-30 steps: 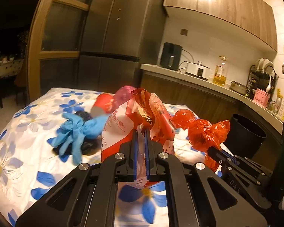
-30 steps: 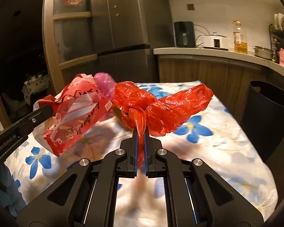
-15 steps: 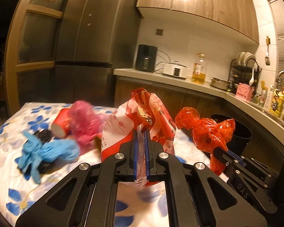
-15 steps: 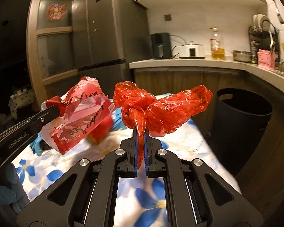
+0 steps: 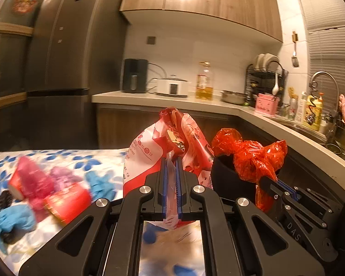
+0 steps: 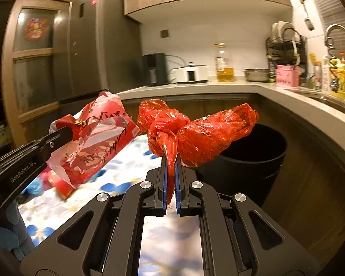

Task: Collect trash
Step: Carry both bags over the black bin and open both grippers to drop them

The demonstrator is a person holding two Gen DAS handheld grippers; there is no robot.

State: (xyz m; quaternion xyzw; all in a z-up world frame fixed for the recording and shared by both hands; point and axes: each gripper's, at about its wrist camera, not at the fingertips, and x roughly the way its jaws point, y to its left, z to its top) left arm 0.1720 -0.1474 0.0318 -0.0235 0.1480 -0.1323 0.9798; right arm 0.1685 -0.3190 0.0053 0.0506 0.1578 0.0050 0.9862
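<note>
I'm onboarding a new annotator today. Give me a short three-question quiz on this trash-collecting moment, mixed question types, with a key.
1. True or false: the left gripper is shut on the printed red-and-white bag.
2. What does the right gripper hold?
A. a blue glove
B. the crumpled red plastic bag
C. a red cup
3. Fill in: the black bin stands between the flowered tablecloth and the kitchen ____.

Key: 1 true; 2 B; 3 counter.
</note>
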